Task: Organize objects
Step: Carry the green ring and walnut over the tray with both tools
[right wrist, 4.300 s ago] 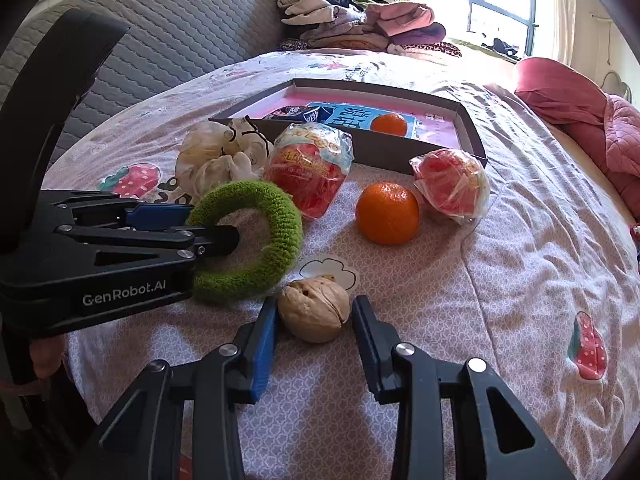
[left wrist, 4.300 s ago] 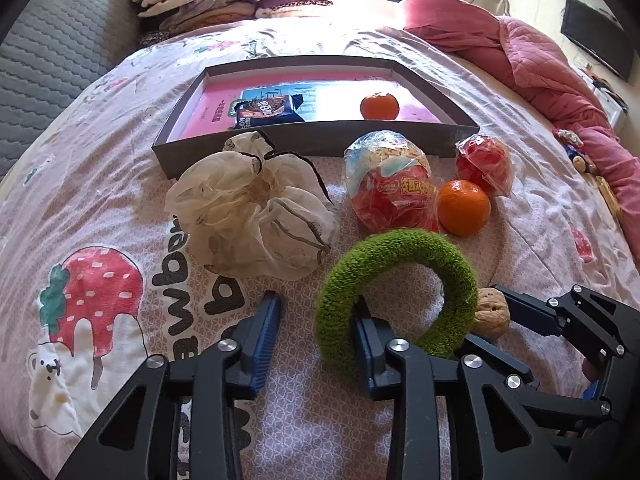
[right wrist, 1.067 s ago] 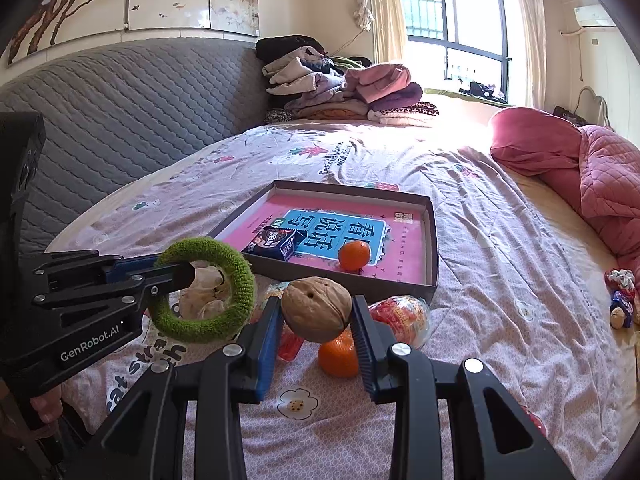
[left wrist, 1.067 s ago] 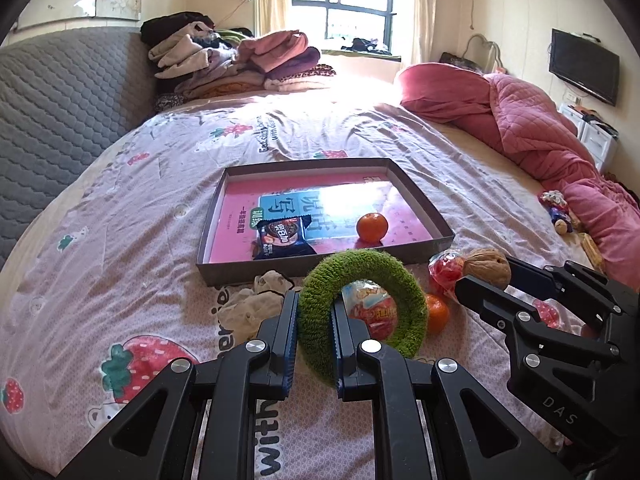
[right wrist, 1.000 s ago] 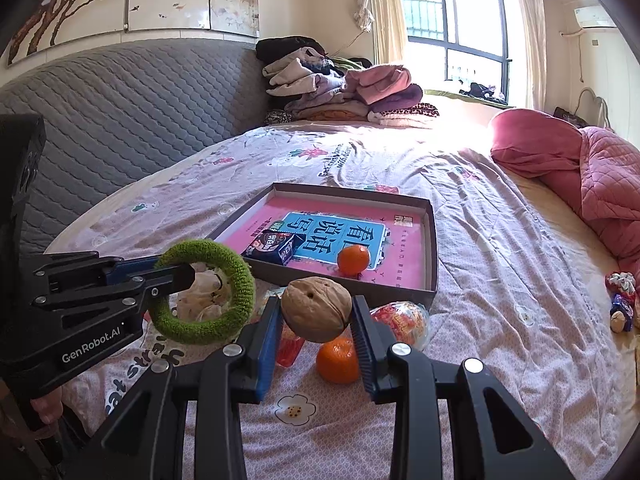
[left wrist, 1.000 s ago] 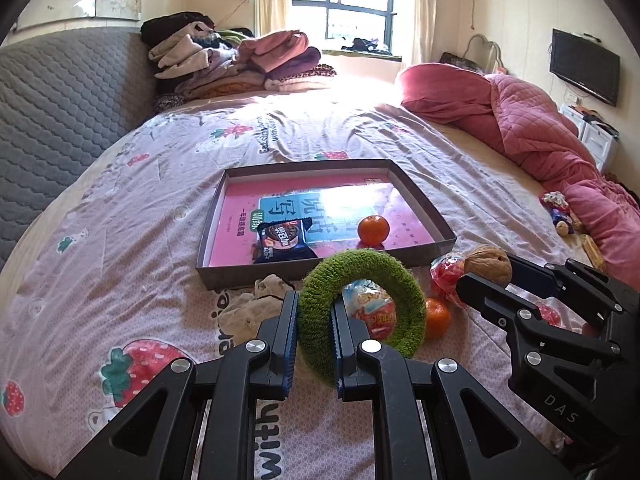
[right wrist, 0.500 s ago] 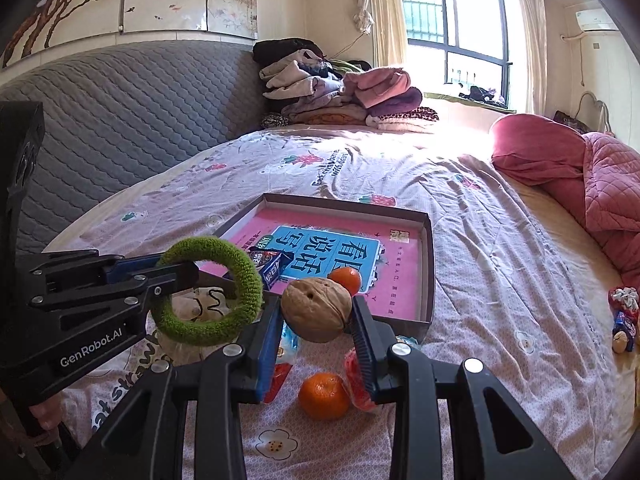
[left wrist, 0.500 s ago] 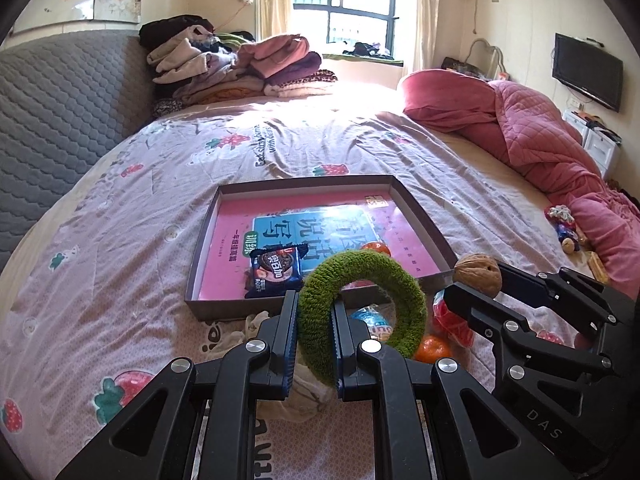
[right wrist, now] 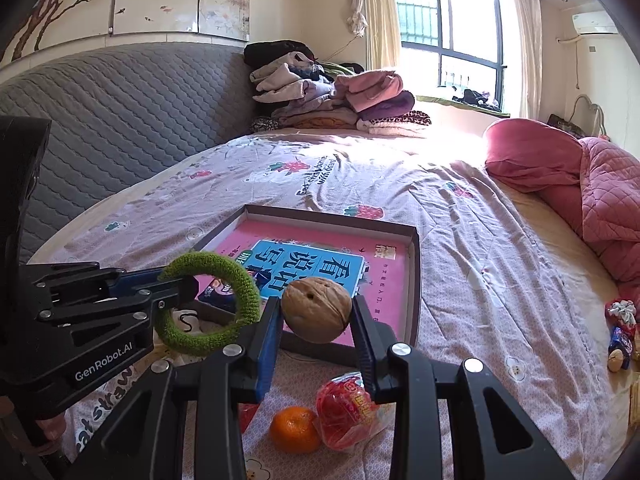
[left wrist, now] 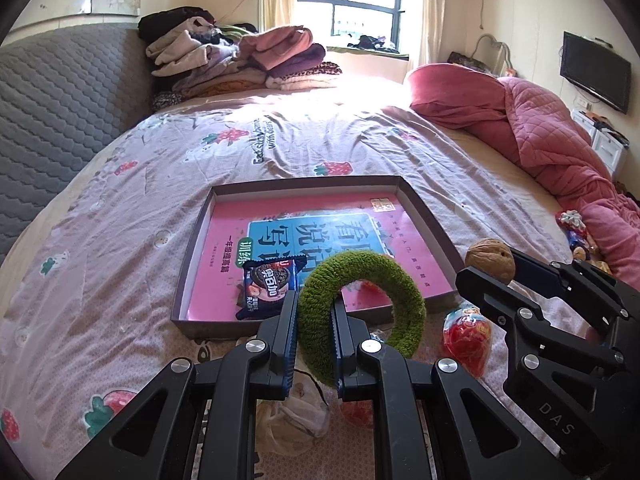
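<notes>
My left gripper [left wrist: 314, 320] is shut on a fuzzy green ring [left wrist: 396, 276], held in the air over the near edge of the shallow cardboard box [left wrist: 428, 216]. My right gripper [right wrist: 316, 316] is shut on a brown walnut [right wrist: 316, 308], also aloft at the box's near edge; the walnut [left wrist: 490, 258] shows beside the box's right corner in the left wrist view. The green ring [right wrist: 224, 272] hangs to the left of the walnut. Inside the box [right wrist: 414, 272] lies a pink and blue booklet [left wrist: 316, 232] and a dark cookie packet [left wrist: 268, 284].
On the bedspread below lie an orange [right wrist: 294, 428], a red wrapped snack [right wrist: 348, 404] and a pale mesh bag [left wrist: 292, 412]. Folded clothes [left wrist: 240, 60] are piled at the far end, a pink quilt [left wrist: 552, 140] on the right, a grey padded headboard [right wrist: 112, 120] on the left.
Both grippers have carried the ring and the walnut forward, from above the loose items to the box's near edge. The orange in the box is now hidden behind the ring.
</notes>
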Motion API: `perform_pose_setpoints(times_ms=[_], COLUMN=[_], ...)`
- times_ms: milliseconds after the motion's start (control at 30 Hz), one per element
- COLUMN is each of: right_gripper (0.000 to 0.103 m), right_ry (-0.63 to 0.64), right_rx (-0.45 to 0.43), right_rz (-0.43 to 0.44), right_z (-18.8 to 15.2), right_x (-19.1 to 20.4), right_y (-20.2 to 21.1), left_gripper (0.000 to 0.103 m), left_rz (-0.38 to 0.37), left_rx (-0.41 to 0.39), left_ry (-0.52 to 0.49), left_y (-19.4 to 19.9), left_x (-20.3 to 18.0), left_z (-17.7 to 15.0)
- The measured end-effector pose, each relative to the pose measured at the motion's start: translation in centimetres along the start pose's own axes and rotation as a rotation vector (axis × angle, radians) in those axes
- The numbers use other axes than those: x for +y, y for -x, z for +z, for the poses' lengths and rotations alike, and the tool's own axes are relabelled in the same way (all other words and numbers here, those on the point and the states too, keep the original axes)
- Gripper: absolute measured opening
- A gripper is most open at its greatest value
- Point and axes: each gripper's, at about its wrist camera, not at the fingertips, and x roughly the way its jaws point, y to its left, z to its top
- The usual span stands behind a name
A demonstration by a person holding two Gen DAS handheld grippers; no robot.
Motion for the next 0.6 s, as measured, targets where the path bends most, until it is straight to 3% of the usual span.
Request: perform_pose_setpoints(times_ms=[600], right_gripper=[0.035], right_ry=[-0.001], right_rx=[0.032], right_rz=[-0.038], right_z=[0.8], right_x=[-2.2], right_y=[-3.3], left_gripper=[0.015], left_rz=[0.02], left_rx=[0.029], left_ry=[0.009], left_y=[-4.0], left_x=[-0.2], left_z=[2.2])
